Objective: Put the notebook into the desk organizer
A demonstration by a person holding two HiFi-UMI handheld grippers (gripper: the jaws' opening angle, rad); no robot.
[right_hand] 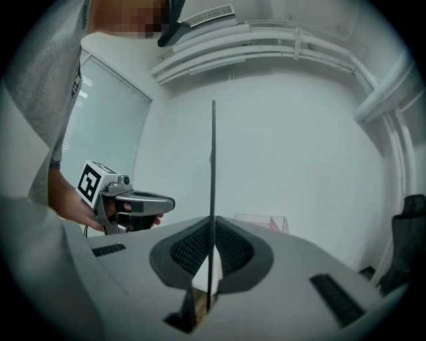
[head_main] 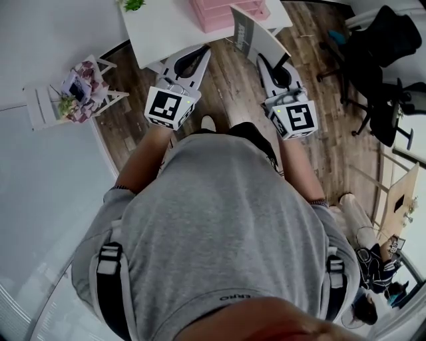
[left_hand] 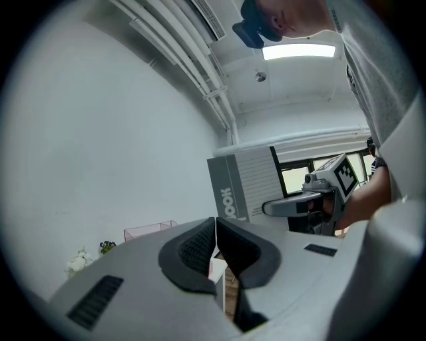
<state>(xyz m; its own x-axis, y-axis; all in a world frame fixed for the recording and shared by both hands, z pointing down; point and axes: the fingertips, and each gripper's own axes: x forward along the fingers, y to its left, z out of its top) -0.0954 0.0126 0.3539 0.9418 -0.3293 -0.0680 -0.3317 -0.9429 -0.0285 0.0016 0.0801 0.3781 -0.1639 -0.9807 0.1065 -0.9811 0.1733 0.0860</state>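
Looking down through the head view, I saw the notebook (head_main: 256,36) pinched at its near edge by the right gripper (head_main: 273,64), jaws shut tight on it. It was not yet in the pink desk organizer (head_main: 226,10). Its long axis ran forward from the jaws, and its far end reached over the corner of the white table (head_main: 163,30), just beside the organizer.

In the right gripper view it stood edge-on, a thin dark line rising straight out of the pads. From the left gripper view the grey cover stood upright, a darker band with lettering running up its left side.

Left gripper (head_main: 198,56): jaws together, nothing between them, held off the table's near edge.

Surface and room: wood plank floor (head_main: 219,100); small white stand (head_main: 43,103) with flowers to the left; black office chair (head_main: 386,46) to the right; pale walls.
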